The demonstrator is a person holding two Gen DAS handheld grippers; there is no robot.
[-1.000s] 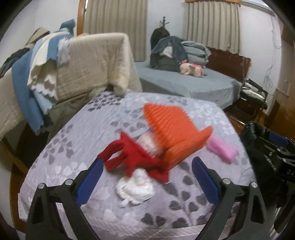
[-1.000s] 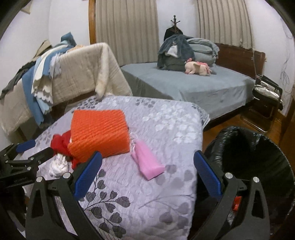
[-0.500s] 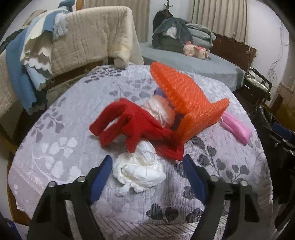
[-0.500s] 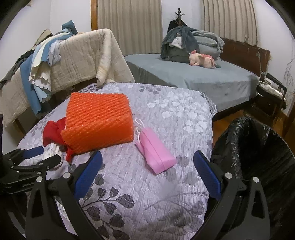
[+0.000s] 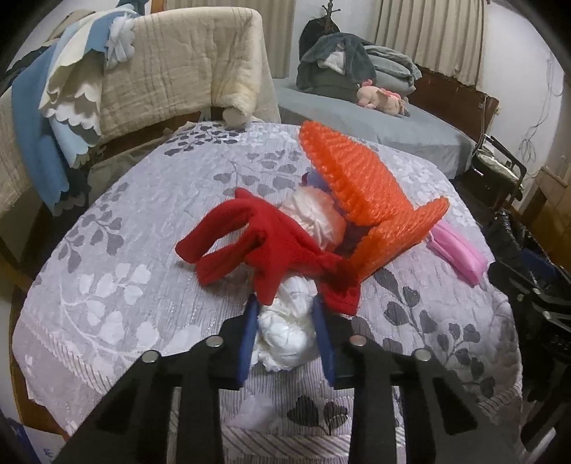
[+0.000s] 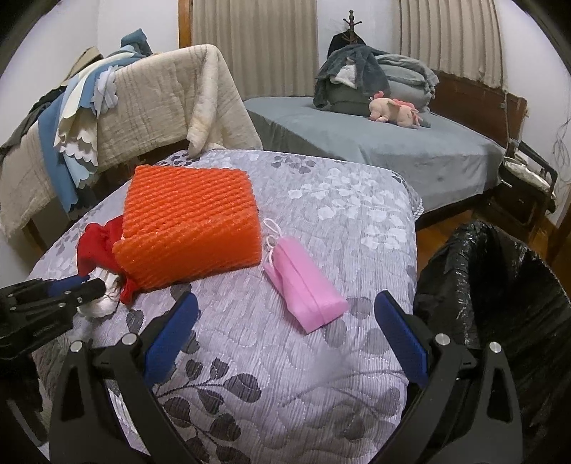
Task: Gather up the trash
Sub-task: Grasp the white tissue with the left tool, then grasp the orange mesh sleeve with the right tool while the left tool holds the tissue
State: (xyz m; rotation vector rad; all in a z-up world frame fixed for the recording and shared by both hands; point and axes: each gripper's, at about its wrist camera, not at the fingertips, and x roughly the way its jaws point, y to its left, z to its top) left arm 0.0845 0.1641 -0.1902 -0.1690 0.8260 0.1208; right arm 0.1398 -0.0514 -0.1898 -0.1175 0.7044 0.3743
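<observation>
Tissue wad (image 5: 285, 330) clamped between left gripper (image 5: 287, 335) pads, apparently firm. Right gripper (image 6: 285, 332) jaws apart; only its view shows trash bag (image 6: 499, 285) to its right.

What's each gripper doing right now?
Left gripper: closed on the white crumpled tissue.
Right gripper: open, empty, above the quilt.

White walls (image 6: 142, 21) are seen at the top of the frame, with beige pleated curtains (image 6: 255, 43) drawn. A grey-covered bed (image 6: 374, 142) with a dark wooden headboard (image 6: 478, 96) is located upper right. Wooden flooring (image 6: 428, 232) is visible beside it.
</observation>
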